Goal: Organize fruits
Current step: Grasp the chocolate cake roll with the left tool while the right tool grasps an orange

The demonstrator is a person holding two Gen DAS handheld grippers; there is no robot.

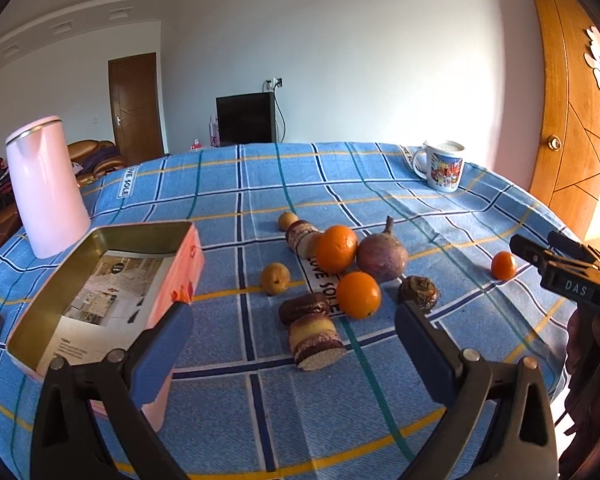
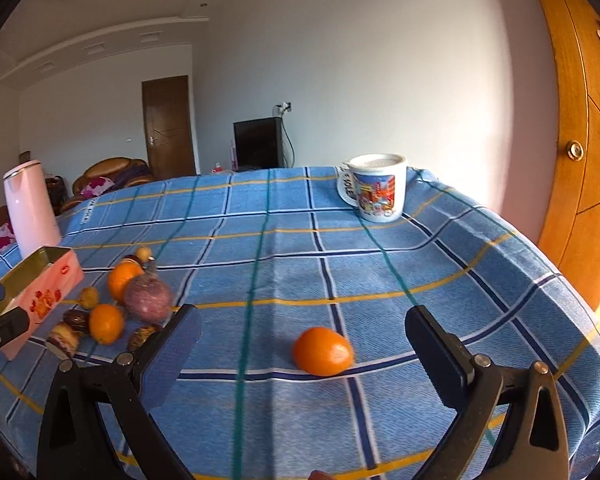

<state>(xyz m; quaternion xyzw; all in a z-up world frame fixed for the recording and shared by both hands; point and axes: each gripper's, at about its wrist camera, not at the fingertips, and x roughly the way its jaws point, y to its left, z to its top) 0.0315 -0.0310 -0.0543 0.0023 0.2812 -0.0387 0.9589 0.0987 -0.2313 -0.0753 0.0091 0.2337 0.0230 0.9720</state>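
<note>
A cluster of fruit lies mid-table: two oranges (image 1: 336,249) (image 1: 358,294), a purple round fruit (image 1: 382,255), small yellow fruits (image 1: 275,278), brown pieces (image 1: 315,338) and a dark lumpy fruit (image 1: 419,290). An open pink tin box (image 1: 100,300) stands to their left. My left gripper (image 1: 294,326) is open and empty, just before the cluster, its left finger against the tin. A lone small orange (image 2: 322,351) lies apart to the right; my right gripper (image 2: 302,336) is open around it, above the cloth. The right gripper also shows in the left wrist view (image 1: 560,268).
A blue checked cloth (image 1: 340,184) covers the table. A pink kettle (image 1: 46,184) stands at the far left behind the tin. A printed mug (image 2: 376,192) stands at the far right edge. A wooden door (image 2: 580,160) is right of the table.
</note>
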